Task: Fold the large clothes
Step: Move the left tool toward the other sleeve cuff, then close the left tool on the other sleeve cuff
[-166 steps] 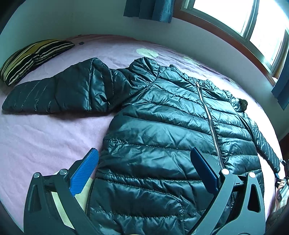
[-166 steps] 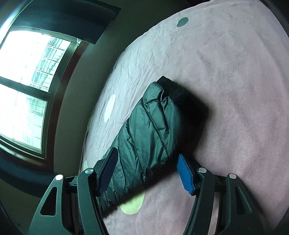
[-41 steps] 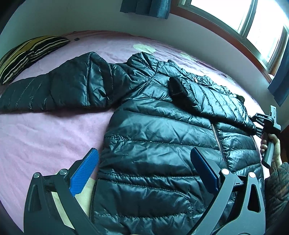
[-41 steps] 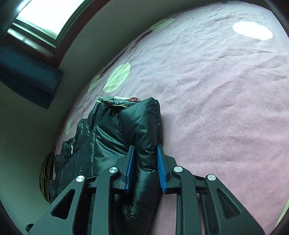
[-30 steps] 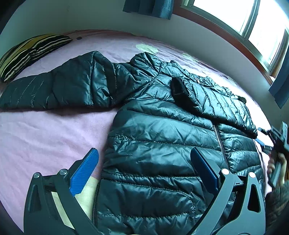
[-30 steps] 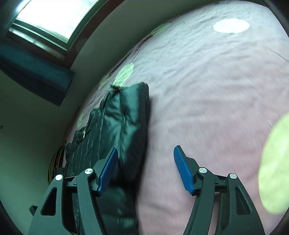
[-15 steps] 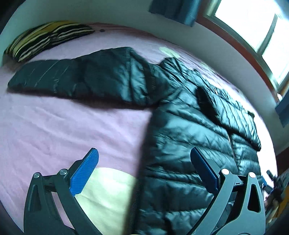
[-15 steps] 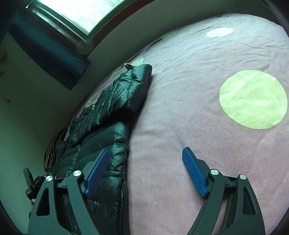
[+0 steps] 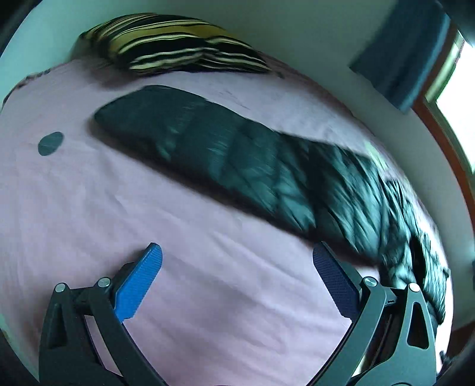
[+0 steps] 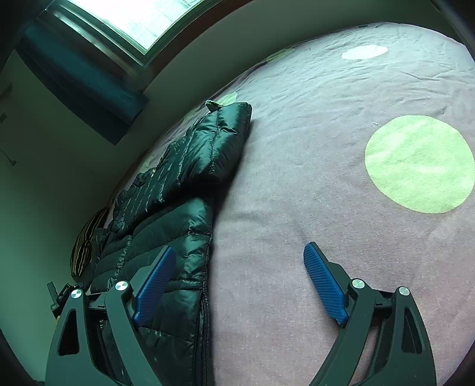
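Note:
A dark quilted puffer jacket (image 10: 166, 225) lies on the pink bed. In the left wrist view, blurred by motion, its outstretched sleeve (image 9: 190, 139) runs from upper left toward the jacket body (image 9: 386, 213) at right. My left gripper (image 9: 237, 264) is open and empty over bare sheet in front of that sleeve. In the right wrist view the other sleeve (image 10: 219, 139) lies folded across the jacket. My right gripper (image 10: 239, 261) is open and empty beside the jacket's right edge, its left finger (image 10: 154, 282) over the hem.
A striped yellow-and-black pillow (image 9: 175, 44) lies at the head of the bed. The pink sheet (image 10: 311, 148) has a large green dot (image 10: 418, 163). A window (image 10: 142, 20) and blue curtain (image 10: 83, 77) are on the wall behind.
My right gripper let go of the folded sleeve and drew back along the jacket's side. My left gripper swung left, from the jacket hem toward the outstretched sleeve.

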Available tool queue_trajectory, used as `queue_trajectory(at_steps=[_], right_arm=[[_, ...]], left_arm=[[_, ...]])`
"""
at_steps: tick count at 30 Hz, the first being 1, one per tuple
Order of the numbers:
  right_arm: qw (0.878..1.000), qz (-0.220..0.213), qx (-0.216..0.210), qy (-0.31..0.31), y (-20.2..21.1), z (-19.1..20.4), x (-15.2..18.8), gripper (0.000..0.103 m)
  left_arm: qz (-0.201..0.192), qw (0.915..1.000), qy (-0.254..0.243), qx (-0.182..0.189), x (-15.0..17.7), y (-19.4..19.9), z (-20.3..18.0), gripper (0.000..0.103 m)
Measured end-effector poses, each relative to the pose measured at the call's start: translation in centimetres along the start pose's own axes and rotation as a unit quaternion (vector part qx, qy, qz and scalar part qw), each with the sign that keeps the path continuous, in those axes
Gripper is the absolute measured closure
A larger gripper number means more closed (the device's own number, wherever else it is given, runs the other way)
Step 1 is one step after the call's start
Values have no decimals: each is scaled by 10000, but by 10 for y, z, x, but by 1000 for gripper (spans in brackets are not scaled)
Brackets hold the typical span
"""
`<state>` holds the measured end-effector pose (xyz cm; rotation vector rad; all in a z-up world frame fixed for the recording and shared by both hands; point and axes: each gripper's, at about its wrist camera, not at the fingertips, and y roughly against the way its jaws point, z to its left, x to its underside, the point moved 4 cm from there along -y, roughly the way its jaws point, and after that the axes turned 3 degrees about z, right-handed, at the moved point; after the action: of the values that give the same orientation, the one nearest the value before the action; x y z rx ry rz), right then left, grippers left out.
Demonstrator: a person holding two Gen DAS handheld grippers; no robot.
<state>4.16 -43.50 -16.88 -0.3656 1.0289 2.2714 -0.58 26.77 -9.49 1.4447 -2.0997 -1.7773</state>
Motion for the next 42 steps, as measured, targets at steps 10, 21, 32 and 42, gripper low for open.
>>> queue_trajectory(at_steps=[10,21,32,42], right_arm=[[10000,-10,7,-2,-2,0,-1,14],[10000,-14,10,6,-1,-1,-4,14],[10000,-17,11,10,-1,-2,-5,14],[10000,-15,3,18,-1,-2,-5,14]], left_arm=[[-460,9924,939,653,-68,-16,70,2],[-399,9886,1328,594,-99,-28,86,9],[-564,9851,1604,268,-102,-21,98,95],[-1573,9821,793,665,-124,88,-3,97]])
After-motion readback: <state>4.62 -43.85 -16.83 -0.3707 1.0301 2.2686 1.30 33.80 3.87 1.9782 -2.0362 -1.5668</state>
